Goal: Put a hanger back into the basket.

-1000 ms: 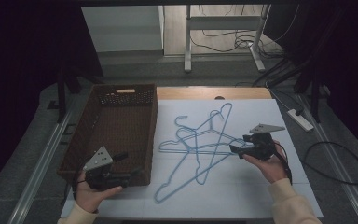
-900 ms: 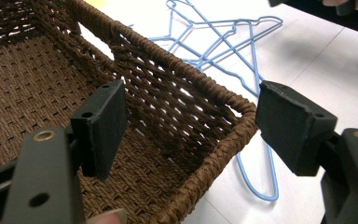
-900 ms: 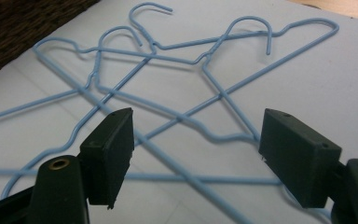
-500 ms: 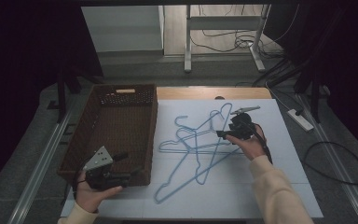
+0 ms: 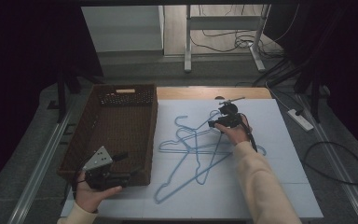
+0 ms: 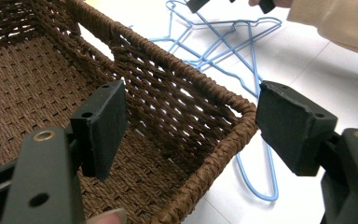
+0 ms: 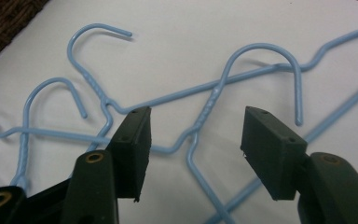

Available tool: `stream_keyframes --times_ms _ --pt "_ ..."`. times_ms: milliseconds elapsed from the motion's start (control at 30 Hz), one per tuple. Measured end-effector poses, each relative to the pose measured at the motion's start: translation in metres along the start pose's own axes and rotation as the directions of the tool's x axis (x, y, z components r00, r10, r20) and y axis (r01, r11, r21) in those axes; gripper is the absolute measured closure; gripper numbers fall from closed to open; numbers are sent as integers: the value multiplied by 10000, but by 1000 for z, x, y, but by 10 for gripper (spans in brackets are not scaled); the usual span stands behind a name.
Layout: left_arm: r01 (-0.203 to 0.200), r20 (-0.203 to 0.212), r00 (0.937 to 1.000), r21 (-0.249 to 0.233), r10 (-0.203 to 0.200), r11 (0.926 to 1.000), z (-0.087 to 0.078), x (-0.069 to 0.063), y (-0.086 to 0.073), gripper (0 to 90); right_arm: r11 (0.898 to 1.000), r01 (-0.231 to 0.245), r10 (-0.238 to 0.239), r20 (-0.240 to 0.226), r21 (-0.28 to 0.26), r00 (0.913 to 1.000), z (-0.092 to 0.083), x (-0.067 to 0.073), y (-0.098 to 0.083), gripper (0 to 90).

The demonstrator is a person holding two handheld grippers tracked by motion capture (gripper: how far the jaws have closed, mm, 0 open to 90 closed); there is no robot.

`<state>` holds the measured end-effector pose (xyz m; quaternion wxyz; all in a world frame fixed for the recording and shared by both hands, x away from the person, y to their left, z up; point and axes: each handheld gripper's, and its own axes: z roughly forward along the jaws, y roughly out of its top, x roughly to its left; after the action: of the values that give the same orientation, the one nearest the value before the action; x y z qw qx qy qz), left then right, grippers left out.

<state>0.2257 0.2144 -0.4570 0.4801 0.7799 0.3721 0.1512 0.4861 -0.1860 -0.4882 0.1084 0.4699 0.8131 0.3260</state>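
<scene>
Several light blue wire hangers (image 5: 192,148) lie tangled on a white sheet. My right gripper (image 5: 213,120) hovers over their hooks at the far side of the pile. In the right gripper view its jaws (image 7: 196,126) straddle one hanger's twisted neck (image 7: 209,107). The jaws have just been closing, and their pads stand apart from the wire, so the gripper is open. My left gripper (image 5: 129,163) is open and holds nothing, at the near right corner of the brown wicker basket (image 5: 153,121). Its jaws (image 6: 191,116) frame the basket's rim (image 6: 205,88).
The white sheet (image 5: 279,154) covers the table, and a wooden strip (image 5: 200,92) shows at its back edge. A power strip (image 5: 299,118) and cables lie on the floor to the right. A metal frame (image 5: 186,46) stands behind the table.
My right gripper has moved from the sheet's right side up and left to the hangers' hooks, and its jaws have narrowed. My left gripper has stayed by the basket corner.
</scene>
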Motion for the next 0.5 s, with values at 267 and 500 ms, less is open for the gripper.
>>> stream_keyframes --times_ms 267,500 --pt "10 -18 10000 -24 -10 10000 -1 0 0 257 9997 -65 59 261 215 9996 18 1 10 527" --pt "9 -27 10000 -24 -9 10000 -1 1 0 258 9984 -235 195 751 522 9970 31 -1 12 609"
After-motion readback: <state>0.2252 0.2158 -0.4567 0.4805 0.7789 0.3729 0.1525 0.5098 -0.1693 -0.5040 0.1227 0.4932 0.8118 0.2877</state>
